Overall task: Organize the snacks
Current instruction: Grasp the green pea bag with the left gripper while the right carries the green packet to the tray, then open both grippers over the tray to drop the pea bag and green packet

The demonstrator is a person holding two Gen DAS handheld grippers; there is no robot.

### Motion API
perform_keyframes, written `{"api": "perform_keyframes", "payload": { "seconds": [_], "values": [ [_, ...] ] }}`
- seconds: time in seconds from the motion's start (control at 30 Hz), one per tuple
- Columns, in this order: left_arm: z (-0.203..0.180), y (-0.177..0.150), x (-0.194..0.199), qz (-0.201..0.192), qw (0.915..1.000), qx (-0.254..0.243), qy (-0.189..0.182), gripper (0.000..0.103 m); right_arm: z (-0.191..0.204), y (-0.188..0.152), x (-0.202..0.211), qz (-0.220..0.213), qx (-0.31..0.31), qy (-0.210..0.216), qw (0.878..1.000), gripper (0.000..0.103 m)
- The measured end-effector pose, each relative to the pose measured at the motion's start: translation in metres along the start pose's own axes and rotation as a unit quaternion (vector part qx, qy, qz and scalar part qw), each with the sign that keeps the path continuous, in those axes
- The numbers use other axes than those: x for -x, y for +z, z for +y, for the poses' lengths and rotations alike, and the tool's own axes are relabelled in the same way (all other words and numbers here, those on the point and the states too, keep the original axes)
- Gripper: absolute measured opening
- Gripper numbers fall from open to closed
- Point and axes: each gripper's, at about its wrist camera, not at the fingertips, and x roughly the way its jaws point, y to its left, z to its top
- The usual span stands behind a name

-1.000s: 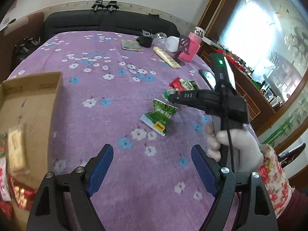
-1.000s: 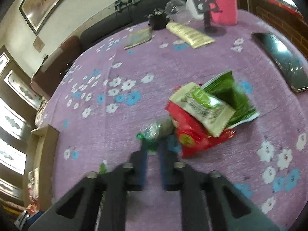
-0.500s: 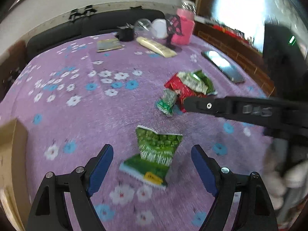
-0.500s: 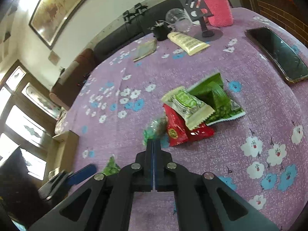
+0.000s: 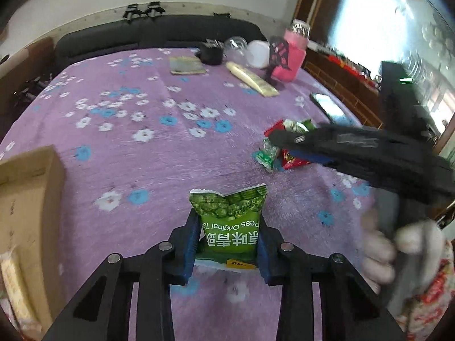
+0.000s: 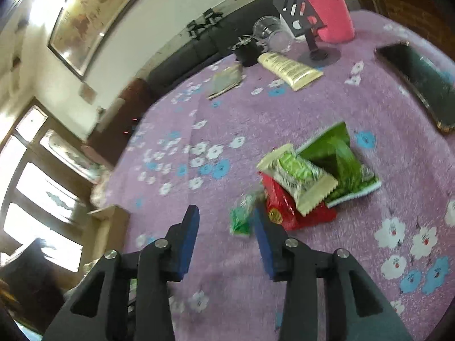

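i'm looking across a table covered by a purple cloth [image 5: 148, 153] with white and blue flowers, a dark sofa [image 5: 159, 32] behind it against a pale wall. a bright window fills the right of the left wrist view; the right wrist view instead gives me a framed picture [image 6: 85, 20] on the wall and glazed doors at the left.

only the left view shows the cardboard box [image 5: 25, 199] at the table's left edge, with a pale packet lying in it. it also shows the person's gloved hand [image 5: 398, 250] holding the right gripper [image 5: 284, 142] from the side, blurred, over the snack pile.

the right view shows that pile clearly: a red packet [image 6: 287, 207] under a cream and green packet [image 6: 298, 182], lying on a dark green packet [image 6: 338, 164], and a small green candy [image 6: 241, 216] just beside them. it also shows a black phone [image 6: 421, 82] near the right edge, a pink jar [image 6: 330, 8], a cream tube [image 6: 290, 68] and a clear cup [image 6: 270, 31] at the far side.

my left gripper [image 5: 227, 238] is closing, its blue pads against both sides of the green peas packet [image 5: 230, 221], which stands between them, off the cloth. my right claw is opening, pads apart; the small candy sits between the fingertips, nearer the right one, and i can't tell if it touches.
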Motion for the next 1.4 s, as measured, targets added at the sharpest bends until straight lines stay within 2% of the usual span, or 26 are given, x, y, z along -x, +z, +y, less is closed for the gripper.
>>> {"api": "perform_keyframes", "payload": {
  "seconds": [0.1, 0.17, 0.3, 0.43, 0.6, 0.73, 0.9, 1.07, 1.27, 1.4],
  "values": [
    [0.008, -0.004, 0.018, -0.014, 0.9998, 0.013, -0.007, 0.037, 0.004, 0.004, -0.023, 0.023, -0.019, -0.044, 0.999, 0.038],
    [0.016, -0.008, 0.031, -0.026, 0.9993, 0.024, -0.013, 0.037, 0.011, 0.008, -0.027, 0.010, -0.021, -0.071, 0.997, 0.038],
    [0.037, -0.016, 0.055, -0.040, 0.9982, 0.045, -0.006, 0.037, 0.024, 0.014, -0.039, 0.000, 0.005, -0.145, 0.989, 0.026],
    [0.061, -0.028, 0.080, -0.057, 0.9958, 0.072, 0.006, 0.037, 0.030, 0.014, -0.044, -0.003, 0.035, -0.172, 0.985, 0.025],
    [0.098, -0.045, 0.119, -0.087, 0.9896, 0.111, 0.030, 0.037, 0.019, 0.006, -0.025, 0.000, 0.004, -0.104, 0.995, 0.025],
    [0.130, -0.059, 0.141, -0.102, 0.9828, 0.144, 0.055, 0.037, 0.034, -0.006, -0.003, 0.005, 0.005, -0.049, 0.999, 0.025],
    [0.171, -0.072, 0.156, -0.104, 0.9738, 0.180, 0.091, 0.037, 0.106, -0.030, 0.015, 0.023, 0.079, 0.032, 0.996, 0.025],
    [0.203, -0.065, 0.158, -0.089, 0.9704, 0.186, 0.127, 0.037, 0.191, -0.068, 0.008, 0.061, 0.169, 0.092, 0.979, 0.026],
    [0.238, -0.057, 0.139, -0.054, 0.9684, 0.197, 0.143, 0.037, 0.257, -0.110, -0.027, 0.105, 0.226, 0.102, 0.963, 0.026],
    [0.251, -0.059, 0.125, -0.033, 0.9672, 0.202, 0.150, 0.038, 0.279, -0.128, -0.045, 0.106, 0.268, 0.072, 0.955, 0.026]
  ]
}}
